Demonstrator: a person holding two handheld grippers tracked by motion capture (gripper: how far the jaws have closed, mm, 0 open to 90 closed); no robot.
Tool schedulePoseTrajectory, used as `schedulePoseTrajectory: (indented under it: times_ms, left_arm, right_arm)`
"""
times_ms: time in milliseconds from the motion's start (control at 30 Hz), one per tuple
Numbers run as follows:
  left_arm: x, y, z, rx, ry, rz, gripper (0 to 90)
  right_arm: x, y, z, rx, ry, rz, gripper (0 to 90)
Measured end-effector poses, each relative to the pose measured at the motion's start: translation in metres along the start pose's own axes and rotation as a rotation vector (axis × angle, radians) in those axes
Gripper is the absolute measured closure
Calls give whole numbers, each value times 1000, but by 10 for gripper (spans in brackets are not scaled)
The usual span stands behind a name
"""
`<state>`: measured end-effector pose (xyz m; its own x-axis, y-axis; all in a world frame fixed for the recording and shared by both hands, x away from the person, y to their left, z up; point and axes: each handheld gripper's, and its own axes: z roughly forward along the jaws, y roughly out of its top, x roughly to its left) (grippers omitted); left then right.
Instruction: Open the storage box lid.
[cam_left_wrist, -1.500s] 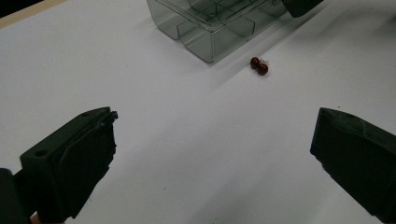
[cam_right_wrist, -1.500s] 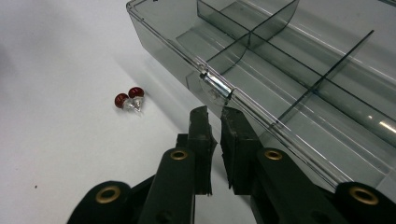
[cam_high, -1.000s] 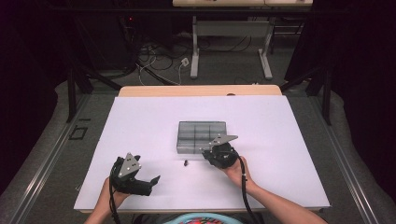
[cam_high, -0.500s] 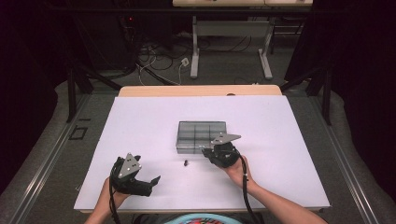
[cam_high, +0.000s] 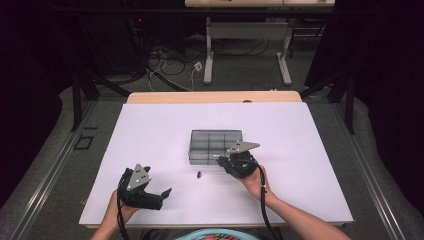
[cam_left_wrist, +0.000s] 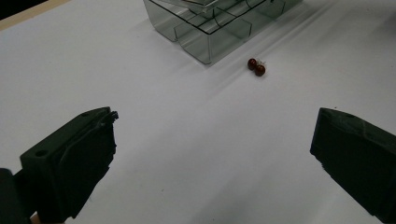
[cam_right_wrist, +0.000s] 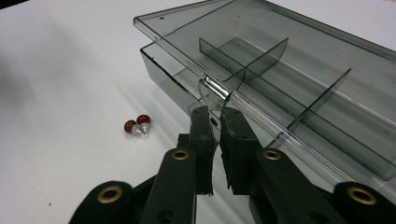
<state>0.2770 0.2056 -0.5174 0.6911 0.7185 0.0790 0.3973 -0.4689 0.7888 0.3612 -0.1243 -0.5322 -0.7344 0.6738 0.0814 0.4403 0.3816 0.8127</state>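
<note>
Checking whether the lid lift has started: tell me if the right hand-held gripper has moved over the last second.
No. The right hand-held gripper sits at the same spot on the front edge of the compartment box.

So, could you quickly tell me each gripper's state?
Left gripper: open, empty.
Right gripper: nearly shut at the box lid's tab.
</note>
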Motion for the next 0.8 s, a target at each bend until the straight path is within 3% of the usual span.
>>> schedulePoseTrajectory:
  times_ms: [800]
  left_arm:
    - [0, 2, 1, 10, 10, 14, 0]
  right_arm:
    - [0, 4, -3, -34, -14, -31, 838]
